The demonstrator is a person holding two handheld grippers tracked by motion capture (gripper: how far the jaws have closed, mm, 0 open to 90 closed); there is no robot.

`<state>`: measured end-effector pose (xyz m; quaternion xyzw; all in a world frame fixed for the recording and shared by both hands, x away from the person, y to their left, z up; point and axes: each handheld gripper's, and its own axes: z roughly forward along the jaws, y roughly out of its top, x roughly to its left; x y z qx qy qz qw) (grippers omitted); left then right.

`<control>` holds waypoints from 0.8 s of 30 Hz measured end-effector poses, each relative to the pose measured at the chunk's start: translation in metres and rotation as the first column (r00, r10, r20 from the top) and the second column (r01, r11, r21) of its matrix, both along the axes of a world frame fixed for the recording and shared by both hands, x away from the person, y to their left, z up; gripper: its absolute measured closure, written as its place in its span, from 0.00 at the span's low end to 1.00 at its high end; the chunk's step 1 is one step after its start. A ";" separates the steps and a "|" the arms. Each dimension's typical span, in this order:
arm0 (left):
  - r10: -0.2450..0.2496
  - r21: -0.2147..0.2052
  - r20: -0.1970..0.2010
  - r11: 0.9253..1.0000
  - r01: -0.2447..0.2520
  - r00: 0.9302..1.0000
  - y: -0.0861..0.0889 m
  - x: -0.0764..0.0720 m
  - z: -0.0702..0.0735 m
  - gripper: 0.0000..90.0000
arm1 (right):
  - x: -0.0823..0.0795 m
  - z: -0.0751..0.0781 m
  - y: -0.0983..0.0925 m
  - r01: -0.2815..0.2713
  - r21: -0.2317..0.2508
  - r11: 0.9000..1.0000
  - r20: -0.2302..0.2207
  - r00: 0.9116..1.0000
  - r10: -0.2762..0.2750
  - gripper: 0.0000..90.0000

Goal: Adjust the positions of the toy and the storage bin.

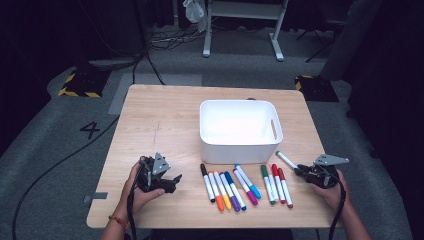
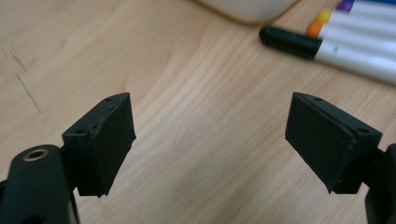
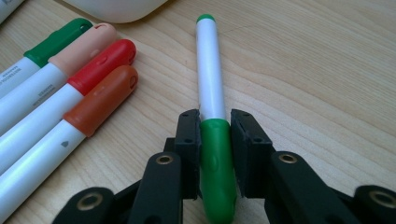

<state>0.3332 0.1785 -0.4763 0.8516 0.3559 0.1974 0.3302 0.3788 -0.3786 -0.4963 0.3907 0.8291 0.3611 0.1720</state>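
Right tongs (image 3: 215,140) clamped on the cap end of a light-green marker (image 3: 210,79); barrel sticks out ahead of the jaws toward the white bin (image 1: 240,131), lying low on the surface (image 1: 165,120). In the high view that marker (image 1: 287,160) sits at the right end of the marker row, angled toward the near right corner of the bin, right tongs (image 1: 302,171) at its near end.

Left tongs (image 2: 210,140) wide open, nothing between the jaws, bare wood under them. High view puts the left tongs (image 1: 172,181) near the left edge of the row, just left of the black marker (image 1: 207,182), not touching it.

Rest of the row lies side by side, near the bin: orange, yellow, purple, blue, magenta, then dark green (image 3: 58,39), peach (image 3: 81,49), red (image 3: 100,63) and brown-orange (image 3: 100,100) caps.
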 end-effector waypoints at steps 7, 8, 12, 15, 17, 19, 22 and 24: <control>-0.006 0.000 -0.035 1.000 0.006 0.999 0.004 0.002 -0.015 0.18 | 0.001 0.000 0.000 -0.004 0.000 1.000 0.001 1.000 0.004 0.82; -0.003 -0.007 -0.035 1.000 0.003 0.999 0.004 0.002 -0.017 0.18 | 0.001 0.000 0.000 -0.003 -0.001 1.000 0.002 1.000 0.003 0.82; -0.006 -0.031 -0.053 1.000 0.005 0.999 0.008 0.004 -0.021 0.18 | 0.001 0.000 0.001 -0.003 -0.005 1.000 0.003 1.000 0.003 0.82; -0.005 -0.031 -0.062 1.000 0.003 0.998 0.008 0.004 -0.023 0.18 | 0.001 0.000 0.001 -0.003 -0.007 1.000 0.004 1.000 0.003 0.82; -0.012 -0.026 -0.072 1.000 0.010 0.997 0.008 0.005 -0.025 0.18 | 0.001 0.000 0.001 -0.002 -0.004 1.000 0.003 1.000 0.002 0.82; -0.009 -0.039 -0.075 0.999 0.007 0.997 0.009 0.006 -0.026 0.18 | 0.002 0.000 0.001 -0.002 0.001 1.000 0.002 1.000 0.002 0.82; -0.009 -0.062 -0.098 0.998 0.003 0.995 0.011 0.007 -0.027 0.18 | 0.002 0.000 0.000 -0.002 0.000 1.000 0.001 1.000 0.002 0.82; -0.012 -0.069 -0.109 0.998 0.004 0.994 0.012 0.009 -0.027 0.17 | 0.002 0.000 0.000 -0.006 -0.002 1.000 0.001 1.000 0.006 0.82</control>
